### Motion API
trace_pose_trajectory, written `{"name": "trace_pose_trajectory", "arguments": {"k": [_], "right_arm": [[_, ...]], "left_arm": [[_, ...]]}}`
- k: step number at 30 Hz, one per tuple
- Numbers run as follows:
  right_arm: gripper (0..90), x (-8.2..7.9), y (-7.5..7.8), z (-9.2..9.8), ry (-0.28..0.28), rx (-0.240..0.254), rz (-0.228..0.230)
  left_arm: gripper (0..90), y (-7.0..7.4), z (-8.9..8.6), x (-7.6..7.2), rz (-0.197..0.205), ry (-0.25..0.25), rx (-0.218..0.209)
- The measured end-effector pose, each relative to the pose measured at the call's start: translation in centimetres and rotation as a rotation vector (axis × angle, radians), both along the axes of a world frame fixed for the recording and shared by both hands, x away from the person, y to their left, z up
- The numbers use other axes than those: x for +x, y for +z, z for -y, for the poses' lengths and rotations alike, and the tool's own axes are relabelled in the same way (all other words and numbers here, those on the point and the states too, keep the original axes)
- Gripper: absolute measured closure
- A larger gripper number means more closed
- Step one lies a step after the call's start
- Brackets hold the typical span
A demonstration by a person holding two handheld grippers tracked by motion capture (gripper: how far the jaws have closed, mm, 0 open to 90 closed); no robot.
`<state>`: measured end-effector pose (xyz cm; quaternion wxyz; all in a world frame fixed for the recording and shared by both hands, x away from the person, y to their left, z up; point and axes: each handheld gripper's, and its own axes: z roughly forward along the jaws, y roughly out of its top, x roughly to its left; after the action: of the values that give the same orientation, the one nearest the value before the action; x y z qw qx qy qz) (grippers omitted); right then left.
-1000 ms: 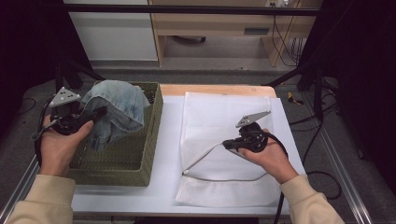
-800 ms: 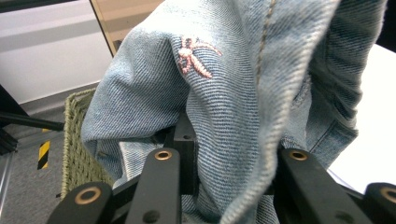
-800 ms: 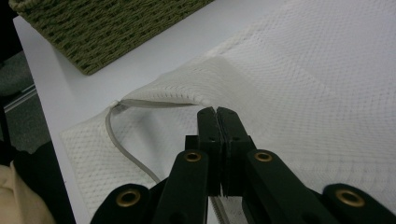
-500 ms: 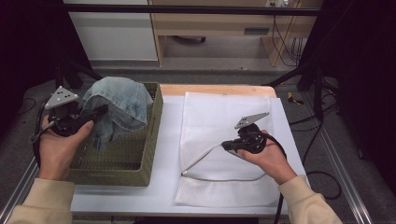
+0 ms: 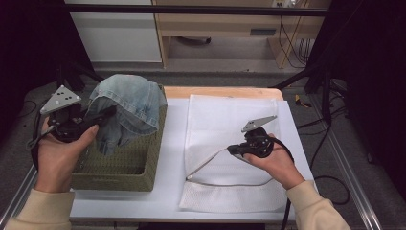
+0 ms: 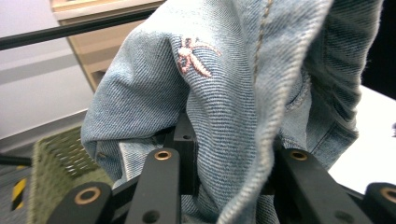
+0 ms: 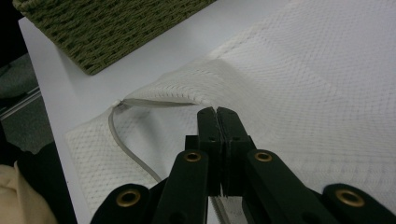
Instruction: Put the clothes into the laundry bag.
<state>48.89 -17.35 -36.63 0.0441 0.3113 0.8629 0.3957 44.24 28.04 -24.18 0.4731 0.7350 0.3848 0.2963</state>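
left gripper (image 5: 103, 116): clamped on a fold of the denim garment (image 5: 128, 103) — it's bunched over the back corner of the woven basket (image 5: 119, 167), partly hanging inside

right gripper (image 5: 233, 149): jaws closed on the upper edge of the white mesh bag's (image 5: 225, 122) opening, holding it up off the bench (image 5: 170, 143)

risk 1: I'd guess the denim catches the basket rim and drags the basket along

risk 2: bag mouth looks narrow — a bunched garment could jam at the zipper (image 7: 128, 151) or pull the mesh out of the right grip
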Motion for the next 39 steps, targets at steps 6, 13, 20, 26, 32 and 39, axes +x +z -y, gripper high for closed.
{"name": "trace_pose_trajectory", "arguments": {"k": [6, 13, 20, 26, 32, 39], "right_arm": [[89.2, 0.0, 0.1, 0.2, 0.001, 0.001, -0.002], [89.2, 0.0, 0.1, 0.5, 0.001, 0.014, -0.003], [89.2, 0.0, 0.1, 0.7, -0.004, 0.014, -0.009], [89.2, 0.1, 0.1, 0.8, -0.011, 0.022, -0.015], [89.2, 0.4, 0.0, 0.8, -0.016, 0.021, -0.022], [89.2, 0.3, 0.0, 0.9, -0.021, 0.020, -0.026]], "left_arm": [[69.6, 0.6, 1.8, -0.4, 0.030, -0.042, 0.025], [69.5, 0.6, 3.6, -0.9, -0.002, -0.089, 0.010], [69.5, 0.3, 5.5, -1.3, 0.003, -0.137, 0.012], [69.5, -0.2, 7.0, -1.2, -0.004, -0.168, 0.005], [69.5, -0.6, 7.9, -1.0, -0.015, -0.178, -0.019], [69.5, -1.0, 8.8, -1.2, -0.017, -0.199, -0.010]]}}
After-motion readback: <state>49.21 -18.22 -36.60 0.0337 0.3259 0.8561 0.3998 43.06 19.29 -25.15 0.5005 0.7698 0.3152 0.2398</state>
